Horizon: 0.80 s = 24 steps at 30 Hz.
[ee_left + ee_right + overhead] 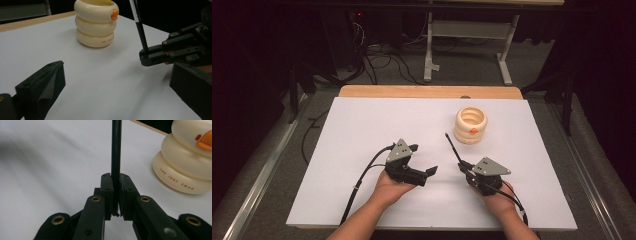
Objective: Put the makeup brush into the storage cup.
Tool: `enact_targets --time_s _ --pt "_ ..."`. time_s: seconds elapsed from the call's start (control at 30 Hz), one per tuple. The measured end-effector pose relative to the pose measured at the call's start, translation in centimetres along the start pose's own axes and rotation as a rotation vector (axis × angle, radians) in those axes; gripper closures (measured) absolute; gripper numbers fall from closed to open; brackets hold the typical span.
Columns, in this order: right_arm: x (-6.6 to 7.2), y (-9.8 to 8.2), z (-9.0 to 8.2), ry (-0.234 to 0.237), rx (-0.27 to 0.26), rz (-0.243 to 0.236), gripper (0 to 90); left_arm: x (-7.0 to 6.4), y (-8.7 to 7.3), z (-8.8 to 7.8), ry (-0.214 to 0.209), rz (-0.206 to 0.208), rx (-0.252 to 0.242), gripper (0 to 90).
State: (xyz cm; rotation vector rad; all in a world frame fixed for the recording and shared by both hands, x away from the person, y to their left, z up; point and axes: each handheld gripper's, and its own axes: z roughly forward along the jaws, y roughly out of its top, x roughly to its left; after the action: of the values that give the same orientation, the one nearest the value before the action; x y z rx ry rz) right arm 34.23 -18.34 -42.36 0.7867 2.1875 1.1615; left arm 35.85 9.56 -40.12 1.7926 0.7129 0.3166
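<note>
Two grippers sit low in the high view on the white table (362, 130). At lower centre-left, the left gripper (422, 160) has its fingers spread apart with nothing between them; in its own view one finger (47, 82) stands at the lower left, another at the right edge. At lower centre-right, the right gripper (462, 166) has its fingers (107, 192) clenched on a thin black pen (452, 146), which rises to the top of the right gripper view and slants toward the upper left in the high view. A cream ringed holder (471, 125) with an orange beak stands upright right of centre, near the pen's tip but apart from it.
</note>
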Motion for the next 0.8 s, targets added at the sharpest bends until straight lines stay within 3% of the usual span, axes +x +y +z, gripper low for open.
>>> enact_targets --time_s 0.4,0.8 --pt "0.6 1.9 0.9 0.015 -0.009 0.005 85.2 -0.2 0.0 -0.1 -0.031 -0.019 -0.015 1.3" --pt "1.3 2.7 2.1 0.038 -0.024 -0.008 85.4 -0.1 -0.1 -0.7 -0.023 -0.036 -0.033 1.3"
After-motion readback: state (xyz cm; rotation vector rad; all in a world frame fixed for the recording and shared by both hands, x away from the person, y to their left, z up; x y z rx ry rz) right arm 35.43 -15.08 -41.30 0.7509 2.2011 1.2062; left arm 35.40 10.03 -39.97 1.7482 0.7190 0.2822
